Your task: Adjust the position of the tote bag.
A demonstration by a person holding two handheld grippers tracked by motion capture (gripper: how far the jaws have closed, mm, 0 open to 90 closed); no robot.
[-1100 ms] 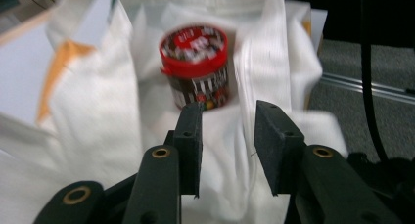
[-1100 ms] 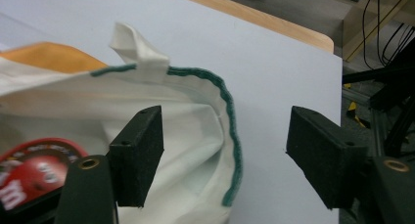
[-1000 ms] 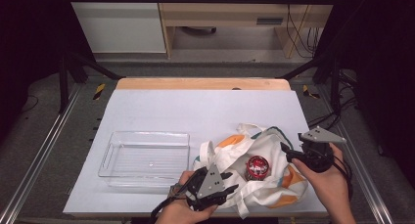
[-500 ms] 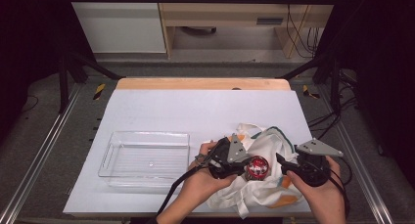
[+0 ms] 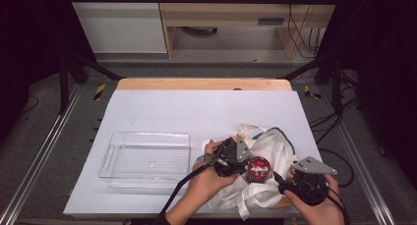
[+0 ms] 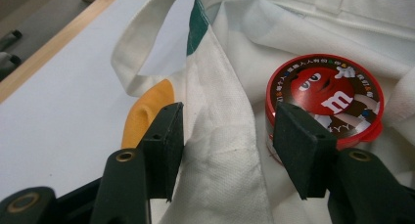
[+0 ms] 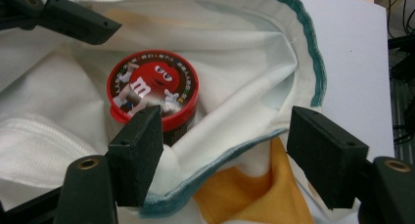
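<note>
spanning the middle of the high view, the white worktop carries all items, with a wooden strip along its far edge. a clear plastic tray sits on the left half of the worktop, upright, well apart from the grippers' fingers.

a white cloth bag with green trim and orange patches lies crumpled on the near right part of the worktop, just beside the tray's right side. its mouth faces up, and its handles trail toward the near edge.

the left gripper, held in the person's left hand, sits at the left edge of the bag. in the left gripper view its fingers stand wide apart, with a fold of the bag's rim rising between them; the pads do not visibly press the cloth.

the right gripper, held in the person's right hand, sits at the near right edge of the bag. in the right gripper view its fingers are spread wide, straddling the green-trimmed rim without clamping it.

a small round tub with a red printed lid stands upright inside the bag's open mouth, between the two grippers. it lies just beyond the right-hand finger in the left gripper view and just behind the left-hand finger in the right gripper view.
</note>
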